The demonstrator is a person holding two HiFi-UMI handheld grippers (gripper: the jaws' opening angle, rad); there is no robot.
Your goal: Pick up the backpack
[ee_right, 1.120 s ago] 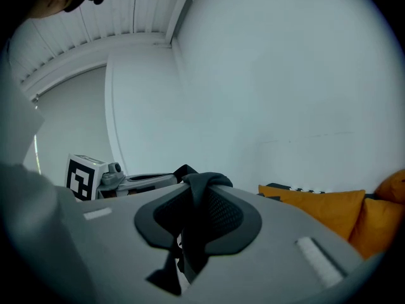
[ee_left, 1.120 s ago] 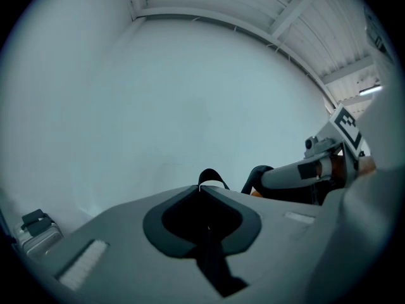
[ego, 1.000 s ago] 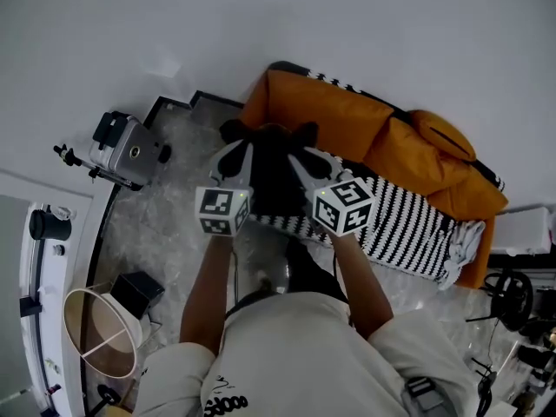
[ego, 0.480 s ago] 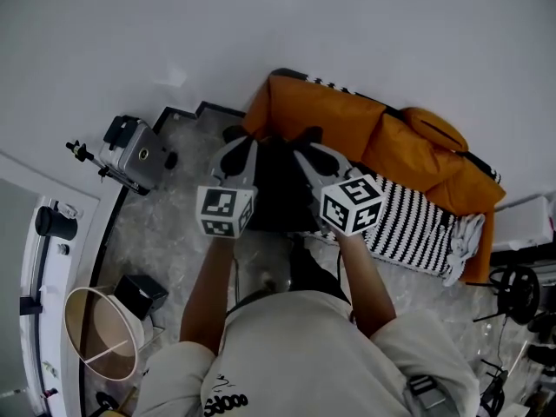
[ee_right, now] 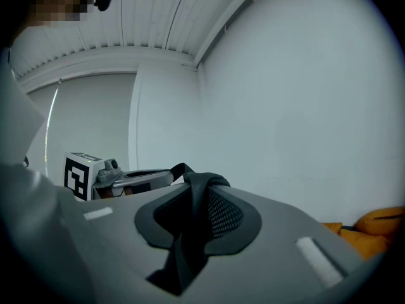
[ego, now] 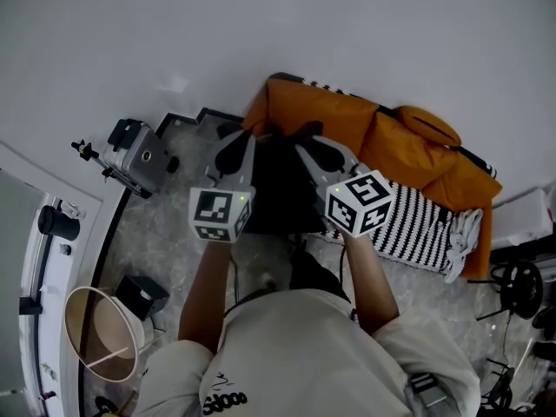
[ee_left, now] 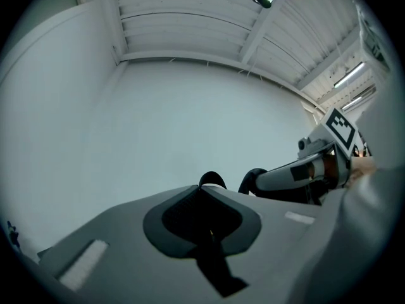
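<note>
Before the sofa (ego: pixel 334 115), left gripper (ego: pixel 236 146) and right gripper (ego: pixel 317 146) clamping straps (ee_right: pixel 193 201), backpack (ego: pixel 276 189) largely hidden behind them

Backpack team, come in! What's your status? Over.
Left gripper shut on thin strap, right gripper shut on padded strap. Backpack hangs between them, before the sofa. Nothing blocking, over.

Left gripper (ego: pixel 236 142) and right gripper (ego: pixel 311 142) point level, jaws clamped.
</note>
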